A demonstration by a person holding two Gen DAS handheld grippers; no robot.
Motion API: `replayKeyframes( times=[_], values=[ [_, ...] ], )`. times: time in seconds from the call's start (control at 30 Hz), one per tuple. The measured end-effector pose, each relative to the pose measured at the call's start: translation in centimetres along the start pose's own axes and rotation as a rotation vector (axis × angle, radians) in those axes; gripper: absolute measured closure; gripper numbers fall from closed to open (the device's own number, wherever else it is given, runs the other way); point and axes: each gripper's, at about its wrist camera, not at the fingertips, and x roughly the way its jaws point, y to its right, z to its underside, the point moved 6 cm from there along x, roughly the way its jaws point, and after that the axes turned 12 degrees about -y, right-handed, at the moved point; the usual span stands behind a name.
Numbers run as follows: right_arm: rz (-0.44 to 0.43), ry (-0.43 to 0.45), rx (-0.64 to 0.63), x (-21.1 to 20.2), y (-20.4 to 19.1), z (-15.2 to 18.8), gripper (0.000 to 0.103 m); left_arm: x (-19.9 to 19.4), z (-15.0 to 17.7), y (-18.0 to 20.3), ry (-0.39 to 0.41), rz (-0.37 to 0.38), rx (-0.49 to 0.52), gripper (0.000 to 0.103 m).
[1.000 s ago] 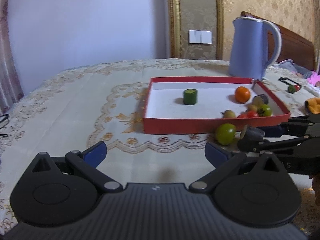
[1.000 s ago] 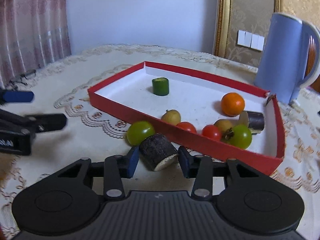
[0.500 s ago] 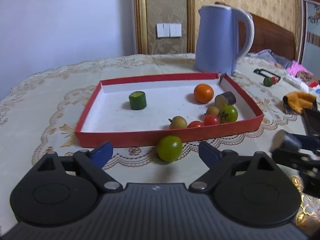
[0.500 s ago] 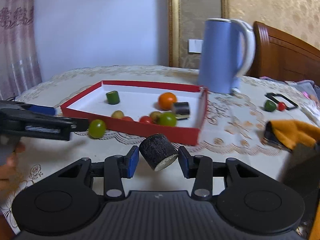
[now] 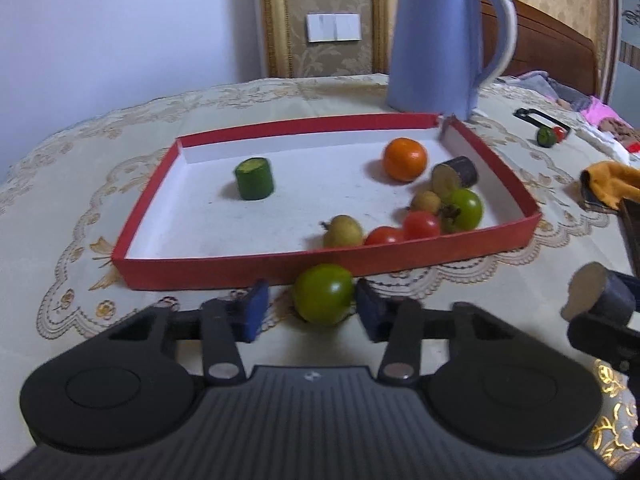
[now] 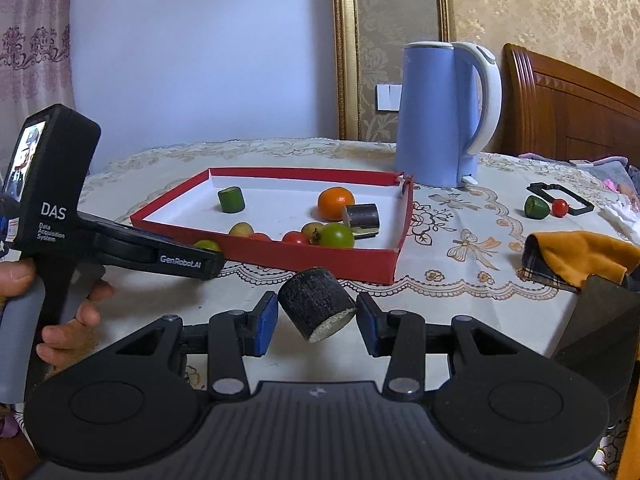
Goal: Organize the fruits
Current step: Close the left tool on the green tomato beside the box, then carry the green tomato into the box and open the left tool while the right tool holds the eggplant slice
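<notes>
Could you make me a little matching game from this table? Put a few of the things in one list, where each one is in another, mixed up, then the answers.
Things:
1. orange
2. green tomato
3. dark chunk
4. kettle

Places:
A. on the cloth, between the left gripper's fingers
B. behind the red tray's far corner
C. inside the tray
D. held in the right gripper

Pairs: 1-C, 2-A, 3-D, 4-B

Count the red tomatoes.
3. Two tomatoes lie side by side in the tray, front right; the third sits on the table far right, beside a green piece. More may be hidden.
</notes>
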Motion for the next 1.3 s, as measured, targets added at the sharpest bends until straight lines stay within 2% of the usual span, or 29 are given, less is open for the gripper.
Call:
replayKeyframes(
  times=[0.03, 0.23, 0.47, 0.7, 1.13, 1.3],
  values=[
    [0.003, 0.002, 0.001, 0.0, 0.0, 0.0, 0.061, 0.0, 0.0, 0.3, -0.005, 0.006, 0.006, 0.072],
    [0.013, 0.012, 0.010, -0.5, 0.3, -0.1, 0.061, -0.5, 0.2, 0.1, -0.016, 0.009, 0.000, 0.073],
    [0.005, 0.020, 0.010, -0.9, 0.1, -0.1, 0.061, -3.1, -0.5, -1.2, 0.048, -0.029, -0.004, 0.073],
    [-0.007, 0.034, -0.005, -1.5, -0.3, -0.2, 0.061, -3.8, -3.2, -2.2, 0.095, -0.085, 0.006, 0.073],
    [-0.009, 0.042, -0.014, -2.2, -0.8, -0.1, 0.061, 0.1, -8.5, -1.5, 0.106, -0.161, 0.048, 0.073],
    [-0.005, 0.042, -0.013, -2.4, -0.5, 0.0, 0.061, 2.4, -10.1, -0.9, 0.084, -0.172, 0.057, 0.073]
  ],
)
